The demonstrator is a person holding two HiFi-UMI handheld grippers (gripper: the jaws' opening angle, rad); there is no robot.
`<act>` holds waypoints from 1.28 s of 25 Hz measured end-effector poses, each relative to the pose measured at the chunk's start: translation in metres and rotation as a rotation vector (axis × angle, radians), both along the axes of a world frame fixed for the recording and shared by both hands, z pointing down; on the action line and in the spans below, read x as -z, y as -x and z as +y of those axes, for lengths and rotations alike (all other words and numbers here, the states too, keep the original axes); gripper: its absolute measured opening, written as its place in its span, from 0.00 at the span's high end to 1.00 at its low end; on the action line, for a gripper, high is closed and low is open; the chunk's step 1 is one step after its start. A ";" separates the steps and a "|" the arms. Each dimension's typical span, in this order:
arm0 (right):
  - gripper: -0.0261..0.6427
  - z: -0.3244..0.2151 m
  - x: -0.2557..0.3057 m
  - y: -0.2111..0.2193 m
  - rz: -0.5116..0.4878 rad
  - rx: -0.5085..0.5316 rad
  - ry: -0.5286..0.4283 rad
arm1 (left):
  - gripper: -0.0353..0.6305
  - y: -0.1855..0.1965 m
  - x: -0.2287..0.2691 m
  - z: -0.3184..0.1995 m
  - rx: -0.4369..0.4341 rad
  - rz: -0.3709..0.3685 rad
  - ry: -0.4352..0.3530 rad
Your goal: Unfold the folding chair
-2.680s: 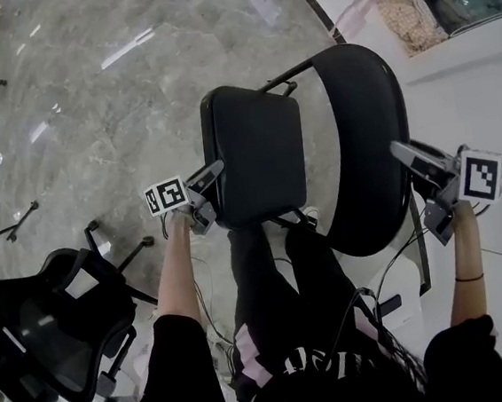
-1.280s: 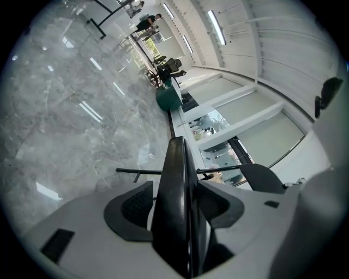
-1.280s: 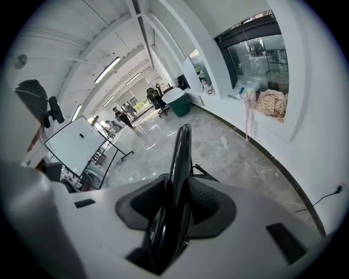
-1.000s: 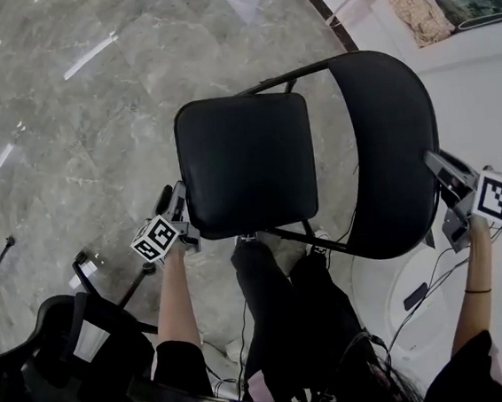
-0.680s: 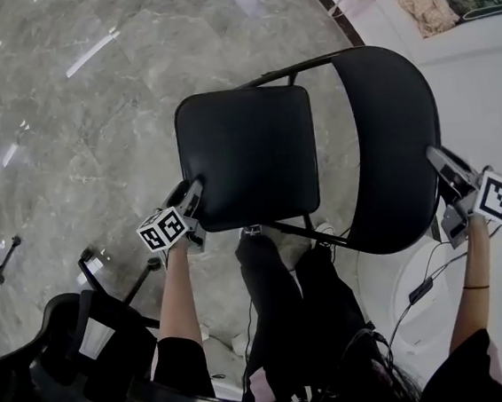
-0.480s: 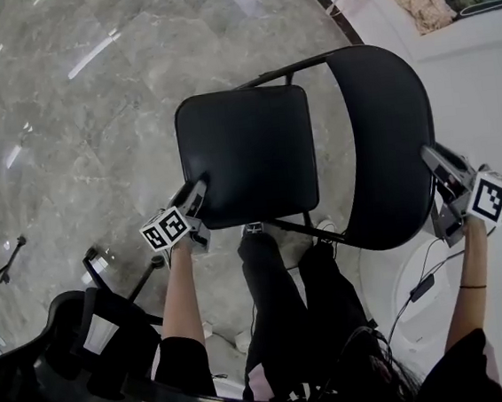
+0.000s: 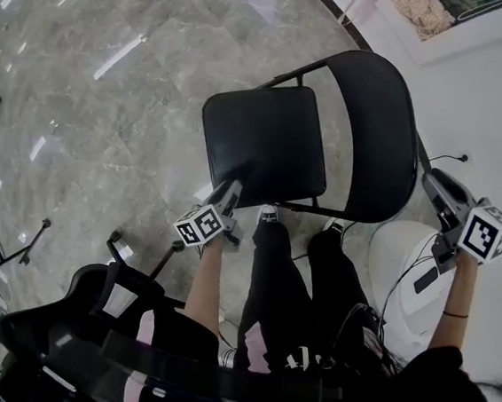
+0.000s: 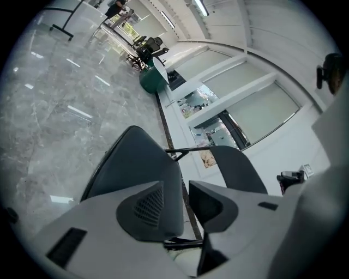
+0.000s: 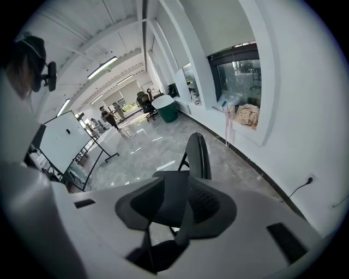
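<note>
The black folding chair stands unfolded on the marble floor, with its seat [image 7: 263,145] flat and its backrest [image 7: 377,129] to the right. My left gripper [image 7: 232,189] hovers by the seat's near left corner. Its jaws are closing, and the gap shows only floor and frame. In the left gripper view the seat [image 8: 131,163] lies beyond the left finger of that gripper [image 8: 182,188]. My right gripper [image 7: 429,179] is off the backrest's near edge, apart from it and open. In the right gripper view the chair's backrest [image 9: 199,155] stands edge-on, well beyond the empty gripper [image 9: 175,188].
A black office chair [image 7: 61,349] fills the lower left. A white round base [image 7: 410,268] with cables sits by my right arm. The person's legs [image 7: 286,281] stand just behind the folding chair. A whiteboard stand [image 9: 60,141] is across the floor, and a white wall with a window ledge [image 7: 447,32] runs along the right.
Both grippers have risen and pulled back from the chair. The right one has left the backrest's edge. The left jaws have narrowed. The chair looks smaller and has shifted right in view.
</note>
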State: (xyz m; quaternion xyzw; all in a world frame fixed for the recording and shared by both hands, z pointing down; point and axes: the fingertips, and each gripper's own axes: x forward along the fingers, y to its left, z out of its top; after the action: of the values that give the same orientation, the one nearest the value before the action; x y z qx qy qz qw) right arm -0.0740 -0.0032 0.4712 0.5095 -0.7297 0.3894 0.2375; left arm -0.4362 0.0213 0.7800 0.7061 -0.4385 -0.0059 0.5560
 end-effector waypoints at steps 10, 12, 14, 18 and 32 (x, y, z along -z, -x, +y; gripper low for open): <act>0.88 0.100 0.040 0.039 -0.157 -0.106 -0.053 | 0.94 -0.040 0.122 0.041 -0.108 -0.013 -0.078; 0.90 0.115 0.044 0.048 -0.189 -0.099 -0.063 | 0.94 -0.048 0.139 0.050 -0.126 -0.015 -0.093; 0.91 0.130 0.048 0.053 -0.204 -0.082 -0.076 | 0.94 -0.058 0.156 0.059 -0.126 -0.013 -0.105; 0.92 0.173 0.057 0.051 -0.223 -0.081 -0.110 | 0.94 -0.084 0.191 0.085 -0.148 0.007 -0.134; 0.94 0.411 0.069 0.006 -0.204 -0.104 -0.207 | 0.94 -0.273 0.295 0.327 -0.419 0.175 -0.218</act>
State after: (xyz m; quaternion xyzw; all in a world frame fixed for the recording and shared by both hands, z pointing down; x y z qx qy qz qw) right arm -0.0805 0.4082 0.4024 0.5261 -0.7588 0.3736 0.0881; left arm -0.1627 0.3487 0.4850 0.8342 -0.2293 0.0012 0.5015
